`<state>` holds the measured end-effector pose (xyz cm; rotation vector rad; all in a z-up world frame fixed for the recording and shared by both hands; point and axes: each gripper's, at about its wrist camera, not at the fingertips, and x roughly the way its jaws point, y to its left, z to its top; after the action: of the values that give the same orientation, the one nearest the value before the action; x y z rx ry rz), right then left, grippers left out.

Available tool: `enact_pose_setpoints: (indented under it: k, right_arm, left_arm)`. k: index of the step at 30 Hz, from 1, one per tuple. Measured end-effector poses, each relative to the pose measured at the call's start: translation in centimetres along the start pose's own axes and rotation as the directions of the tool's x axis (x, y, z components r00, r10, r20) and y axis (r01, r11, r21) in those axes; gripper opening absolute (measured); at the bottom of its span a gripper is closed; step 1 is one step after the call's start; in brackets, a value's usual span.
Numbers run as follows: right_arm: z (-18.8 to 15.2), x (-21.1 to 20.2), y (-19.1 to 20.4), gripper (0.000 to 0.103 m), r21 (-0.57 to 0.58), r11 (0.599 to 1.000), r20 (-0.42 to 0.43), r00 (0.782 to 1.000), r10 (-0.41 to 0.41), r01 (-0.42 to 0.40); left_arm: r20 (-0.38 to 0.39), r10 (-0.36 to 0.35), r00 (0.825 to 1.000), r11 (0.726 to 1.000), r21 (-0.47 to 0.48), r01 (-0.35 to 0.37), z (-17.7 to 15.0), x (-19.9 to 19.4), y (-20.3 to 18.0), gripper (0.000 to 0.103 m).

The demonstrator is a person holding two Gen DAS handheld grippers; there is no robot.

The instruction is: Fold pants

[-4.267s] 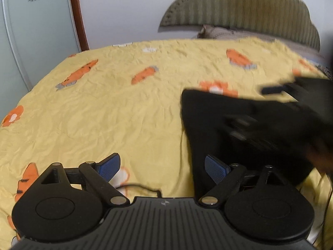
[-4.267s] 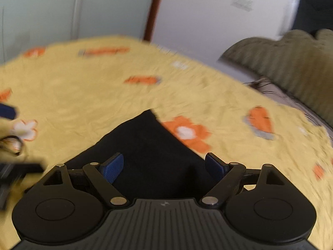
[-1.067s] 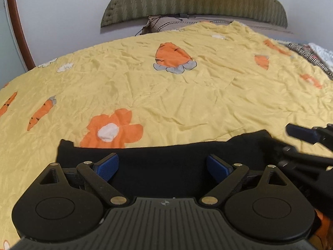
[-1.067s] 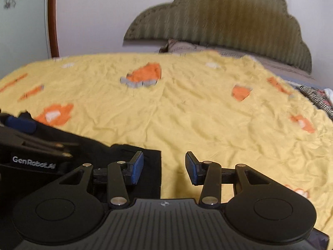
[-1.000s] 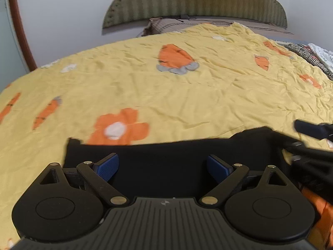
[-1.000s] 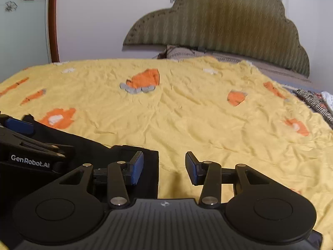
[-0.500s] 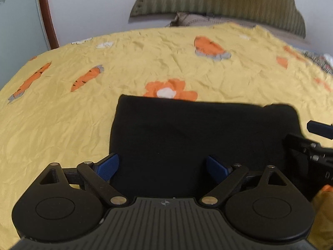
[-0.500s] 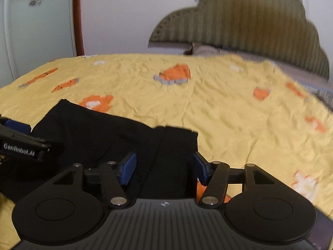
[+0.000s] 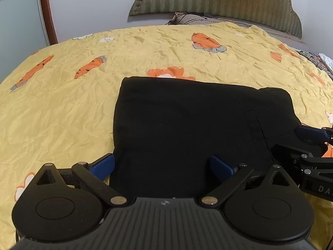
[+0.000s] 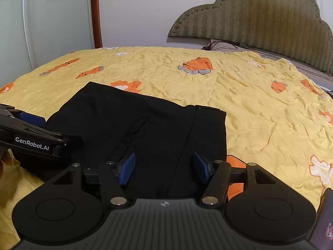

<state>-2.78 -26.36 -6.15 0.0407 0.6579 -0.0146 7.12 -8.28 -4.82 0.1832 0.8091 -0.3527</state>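
Black soft pants (image 9: 187,125), folded compact on the yellow carrot-print bed sheet (image 9: 62,108); my left gripper (image 9: 162,166) and right gripper (image 10: 164,166) have just been opening, jaws empty (release step). Next I'd smooth the near edge.

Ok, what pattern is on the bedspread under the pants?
Yellow bedspread with orange carrots and flowers; clearest in the right wrist view.

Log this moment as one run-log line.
pants: folded, flat on bedspread | left gripper: open, just widened | right gripper: open, just widened | nothing held

A bed is being covered by a yellow sheet (image 10: 249,104), backed by a padded headboard (image 10: 260,16) and white wall (image 10: 135,14).
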Motion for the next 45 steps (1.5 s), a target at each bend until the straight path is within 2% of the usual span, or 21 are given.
enact_pose_setpoints:
  k: [11, 23, 28, 31, 35, 38, 41, 45]
  right_arm:
    - [-0.9, -0.5, 0.1, 0.065, -0.008, 1.000, 0.023, 0.999, -0.021, 0.022]
    - [-1.8, -0.7, -0.2, 0.081, 0.013, 0.998, 0.029, 0.998, -0.059, 0.059]
    - [-1.8, -1.0, -0.5, 0.083, 0.029, 0.998, 0.013, 0.998, -0.064, 0.063]
    - [-1.5, -1.6, 0.0, 0.083, 0.007, 0.995, 0.018, 0.995, -0.102, 0.102]
    - [-1.1, -3.0, 1.8, 0.083, -0.089, 0.982, 0.086, 0.984, -0.156, 0.164]
    - [-0.6, -3.8, 2.9, 0.083, -0.134, 0.979, 0.125, 0.983, -0.136, 0.152]
    - [0.1, -4.0, 4.0, 0.083, -0.148, 0.984, 0.134, 0.988, -0.076, 0.096]
    - [0.6, -3.1, 5.6, 0.083, -0.154, 0.988, 0.109, 0.993, 0.032, -0.015]
  left_arm:
    - [-0.007, -0.031, 1.000, 0.998, -0.062, 0.030, -0.9, -0.2, 1.1, 0.103]
    - [-0.003, -0.036, 0.999, 0.997, -0.074, 0.036, -1.7, -1.0, 1.7, 0.103]
    - [-0.003, -0.038, 0.999, 0.997, -0.071, 0.038, -2.2, -1.7, 2.1, 0.103]
    - [-0.001, -0.027, 1.000, 0.998, -0.062, 0.027, -2.5, -2.7, 2.7, 0.103]
    - [0.014, 0.010, 1.000, 0.997, -0.073, -0.009, -2.7, -4.2, 4.0, 0.103]
    - [0.035, 0.077, 0.996, 0.994, -0.081, -0.074, -2.7, -5.2, 5.1, 0.102]
    - [0.045, 0.110, 0.993, 0.989, -0.100, -0.105, -2.4, -5.4, 6.1, 0.102]
    - [-0.019, 0.121, 0.992, 0.989, -0.083, -0.122, -2.5, -4.2, 6.5, 0.103]
